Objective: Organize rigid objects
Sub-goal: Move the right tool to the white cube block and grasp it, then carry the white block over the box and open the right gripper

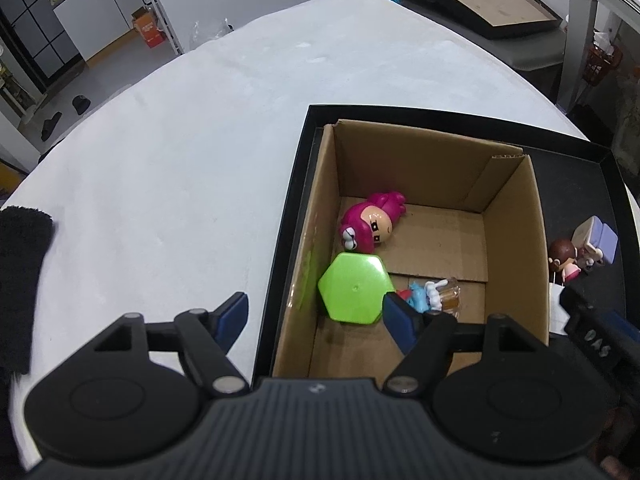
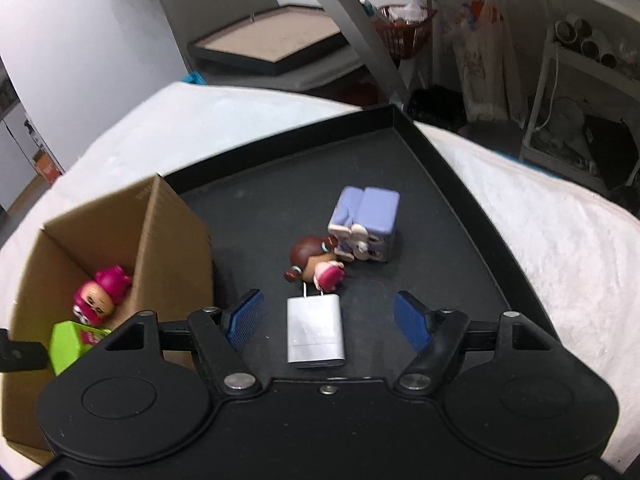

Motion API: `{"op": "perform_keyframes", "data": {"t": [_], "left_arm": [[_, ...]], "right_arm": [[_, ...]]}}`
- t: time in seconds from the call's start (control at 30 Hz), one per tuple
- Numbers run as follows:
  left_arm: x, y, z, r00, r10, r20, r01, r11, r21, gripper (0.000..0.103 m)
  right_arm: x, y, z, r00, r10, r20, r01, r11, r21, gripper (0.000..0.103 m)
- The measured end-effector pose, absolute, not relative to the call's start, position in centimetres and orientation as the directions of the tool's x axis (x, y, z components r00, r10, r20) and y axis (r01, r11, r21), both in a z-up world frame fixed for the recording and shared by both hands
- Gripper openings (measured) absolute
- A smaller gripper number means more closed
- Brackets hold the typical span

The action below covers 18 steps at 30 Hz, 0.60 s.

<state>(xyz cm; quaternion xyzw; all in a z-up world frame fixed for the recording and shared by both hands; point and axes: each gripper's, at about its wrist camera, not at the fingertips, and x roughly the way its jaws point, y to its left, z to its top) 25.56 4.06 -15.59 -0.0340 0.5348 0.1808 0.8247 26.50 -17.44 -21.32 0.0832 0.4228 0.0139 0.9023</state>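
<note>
The right gripper (image 2: 328,322) hovers over the black tray (image 2: 460,168) with its jaws wide apart and nothing between the pads except the white charger (image 2: 316,330), which lies flat on the tray floor directly below the gap. The charger's long axis runs near-to-far, in line with the fingers, its two prongs pointing to the far side toward the brown-haired doll (image 2: 316,266). So its short width already sits across the jaws, which looks like the relation a straight descent and squeeze would depend on. Just beyond the doll, touching it, is the lilac block toy (image 2: 366,216).

The left gripper (image 1: 316,316) is also spread open and empty, held above the near left corner of the cardboard box (image 1: 516,216), which stands in the tray's left part. Already in the box are the pink doll (image 1: 372,224), the green hexagonal lid (image 1: 354,288) and a small blue and amber toy (image 1: 434,294).

Judging by position, the right one is clearly nearer the charger; the box lies to its left, so the carry would be a short move leftward over the box wall
</note>
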Motion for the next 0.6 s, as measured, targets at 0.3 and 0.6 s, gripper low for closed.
{"op": "perform_keyframes", "data": {"t": [0.3,0.6], "left_arm": [[26.0,4.0,-15.0,0.372,0.253,-0.893,-0.326,0.937,0.13,0.073],[24.9,4.9,-14.8,0.381,0.242,-0.892,-0.339,0.935,0.109,0.073]], "right_arm": [[28.3,-16.2,-24.5,0.519,0.097,-0.849,-0.004,0.994,0.111,0.043],[26.8,-17.0,-22.4,0.594,0.071,-0.801,0.035,0.993,0.115,0.036]]}}
